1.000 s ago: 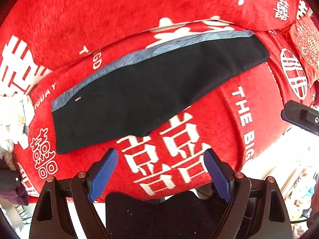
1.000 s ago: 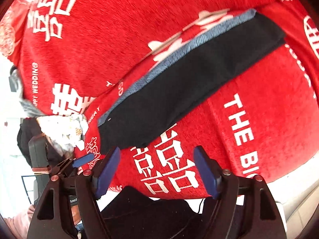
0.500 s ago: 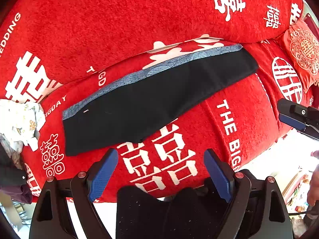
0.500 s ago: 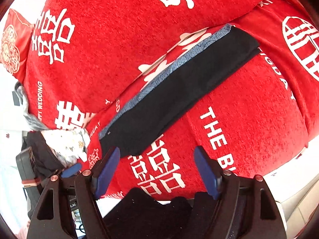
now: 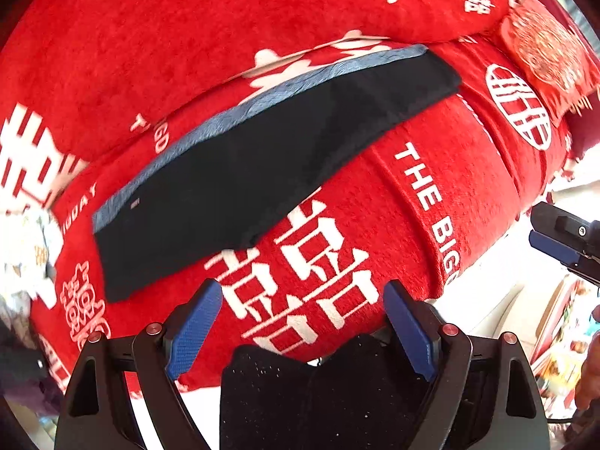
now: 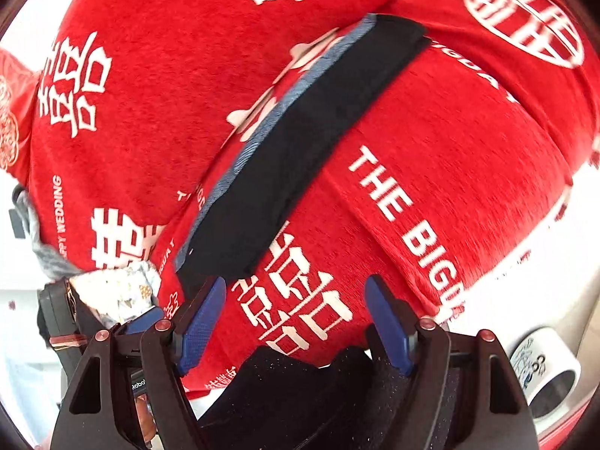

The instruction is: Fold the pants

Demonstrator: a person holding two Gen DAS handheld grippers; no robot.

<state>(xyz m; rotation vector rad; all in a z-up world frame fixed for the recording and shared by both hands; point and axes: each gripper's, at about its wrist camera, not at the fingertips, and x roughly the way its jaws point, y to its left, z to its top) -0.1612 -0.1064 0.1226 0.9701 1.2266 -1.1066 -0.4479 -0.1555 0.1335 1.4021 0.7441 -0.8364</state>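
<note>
A red sofa cover (image 5: 375,195) printed with white wedding characters and English words fills your left wrist view. The black pants (image 5: 262,165) lie flat on the seat, already folded lengthwise into one long strip, with a blue-grey stripe along the far edge. A pale crumpled cloth (image 5: 30,247) sits beside the wide end at far left, and a red embroidered cushion (image 5: 547,52) lies beyond the narrow end. Your left tongs (image 5: 303,322) hover over the front of the seat, spread wide, holding nothing and clear of the pants. Your right tongs (image 5: 562,240) show at the right edge.

In your right wrist view the same sofa cover (image 6: 450,172) rises ahead, and the pants (image 6: 300,150) run diagonally, wide end nearest. Your right tongs (image 6: 296,318) are also spread wide and empty, their left pad just short of that near end. The lengthwise fold looks done; the crosswise fold appears left.
</note>
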